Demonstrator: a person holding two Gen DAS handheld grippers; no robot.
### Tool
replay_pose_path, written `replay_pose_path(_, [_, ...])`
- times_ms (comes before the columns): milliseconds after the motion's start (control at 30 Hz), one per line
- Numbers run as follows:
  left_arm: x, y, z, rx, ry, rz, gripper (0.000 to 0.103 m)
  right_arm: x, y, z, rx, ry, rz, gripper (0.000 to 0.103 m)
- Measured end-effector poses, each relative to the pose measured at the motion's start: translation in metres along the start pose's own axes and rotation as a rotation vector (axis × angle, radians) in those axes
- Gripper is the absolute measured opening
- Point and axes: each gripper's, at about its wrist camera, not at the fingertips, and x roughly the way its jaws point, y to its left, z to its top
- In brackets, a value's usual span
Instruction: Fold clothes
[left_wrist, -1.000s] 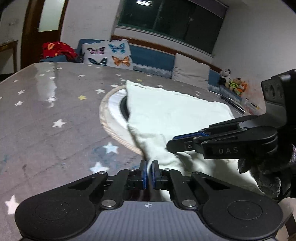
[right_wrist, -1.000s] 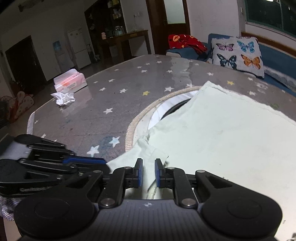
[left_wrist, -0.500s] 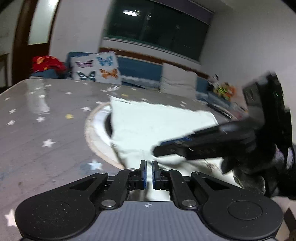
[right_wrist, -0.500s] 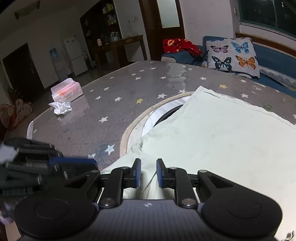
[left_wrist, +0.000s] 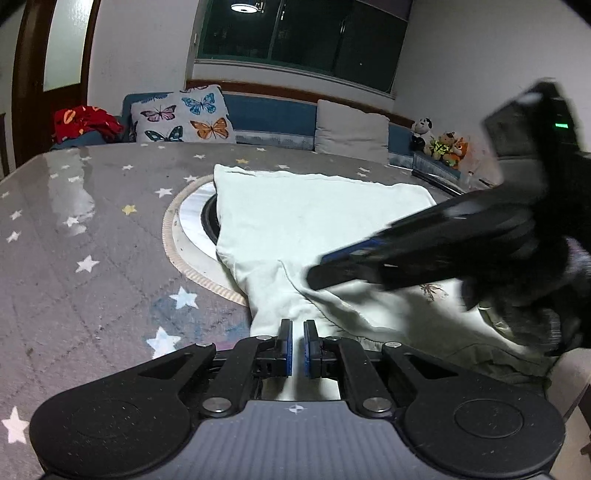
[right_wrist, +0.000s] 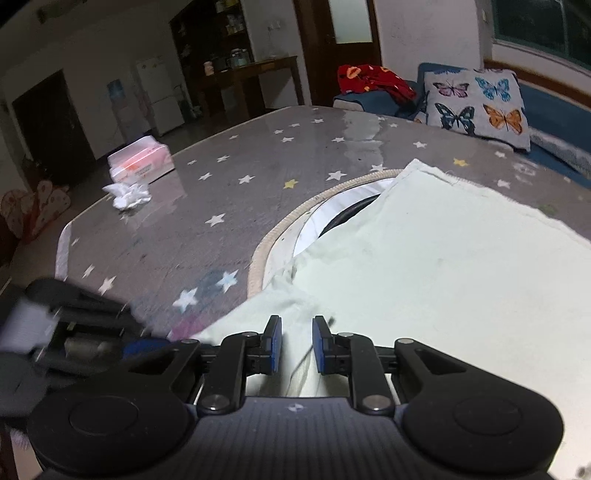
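Observation:
A pale green garment (left_wrist: 314, 221) lies spread on the star-patterned table (left_wrist: 92, 240), partly over a round inset (left_wrist: 192, 221). My left gripper (left_wrist: 298, 325) is at the garment's near corner, jaws almost together with thin cloth between the pads. In the right wrist view the garment (right_wrist: 443, 258) runs up between the pads of my right gripper (right_wrist: 296, 321), which pinch a thicker fold with a narrow gap. The right gripper (left_wrist: 317, 275) appears blurred, just right of the left one, with cloth rising to its tip. The left gripper (right_wrist: 147, 339) is a blurred shape at lower left.
A tissue box (right_wrist: 142, 162) and a crumpled tissue (right_wrist: 127, 195) sit near the table's far left edge. Behind the table stands a bench with a butterfly pillow (left_wrist: 184, 118), red clothing (left_wrist: 85, 120), a grey cushion (left_wrist: 351, 131) and stuffed toys (left_wrist: 443, 144).
The left gripper rolled and shifted a little, so the table looks more level. The right gripper's jaws parted slightly on the fold. Both grippers stay at the garment's near corner.

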Motion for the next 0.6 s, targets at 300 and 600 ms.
replay_pose_path(300, [-0.002, -0.009, 0.001, 0.062, 0.007, 0.017, 0.025, -0.028, 0.033, -0.045, -0.138, 0.101, 0.011, 0.017])
replay_pose_path(600, [-0.037, -0.04, -0.014, 0.296, -0.007, 0.03, 0.064, -0.104, 0.017, -0.079, -0.061, 0.004, -0.094, 0.04])
